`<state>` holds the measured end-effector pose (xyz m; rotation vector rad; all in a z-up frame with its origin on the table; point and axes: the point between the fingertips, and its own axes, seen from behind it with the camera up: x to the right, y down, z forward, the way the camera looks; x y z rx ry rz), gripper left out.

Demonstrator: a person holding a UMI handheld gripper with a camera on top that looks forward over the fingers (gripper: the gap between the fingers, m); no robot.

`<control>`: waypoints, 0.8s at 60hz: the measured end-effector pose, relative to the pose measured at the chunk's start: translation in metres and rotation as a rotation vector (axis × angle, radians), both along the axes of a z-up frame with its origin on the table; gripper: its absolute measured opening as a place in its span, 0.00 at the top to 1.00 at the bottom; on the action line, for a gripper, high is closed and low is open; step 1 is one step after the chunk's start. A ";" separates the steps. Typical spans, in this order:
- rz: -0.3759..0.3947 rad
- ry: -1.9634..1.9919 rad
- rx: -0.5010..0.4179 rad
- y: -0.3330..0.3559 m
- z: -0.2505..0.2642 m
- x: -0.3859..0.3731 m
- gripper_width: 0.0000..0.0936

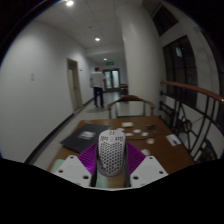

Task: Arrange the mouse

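Note:
A white mouse [111, 152] with a honeycomb-perforated shell stands upright between my two fingers. My gripper [111, 165] is shut on it: the purple pads [88, 158] press its left and right sides. The mouse is held up above a brown table [140, 130] that lies ahead and below. The mouse's lower part is hidden between the fingers.
A dark flat mat [80, 140] lies on the table's left part. Small white items [172, 140] lie at the table's right. A chair [132, 103] stands beyond the table. A corridor runs ahead, where a person [97, 84] is walking. Dark windows [185, 65] with a rail are at right.

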<state>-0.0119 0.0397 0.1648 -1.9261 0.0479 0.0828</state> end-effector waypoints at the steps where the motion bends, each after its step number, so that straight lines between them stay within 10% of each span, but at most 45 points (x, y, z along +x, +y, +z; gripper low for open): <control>1: 0.024 0.008 0.002 -0.003 0.001 -0.018 0.59; 30: 0.100 -0.099 -0.283 -0.034 -0.180 -0.152 0.58; 48: 0.261 -0.134 -0.282 -0.054 -0.155 -0.155 0.19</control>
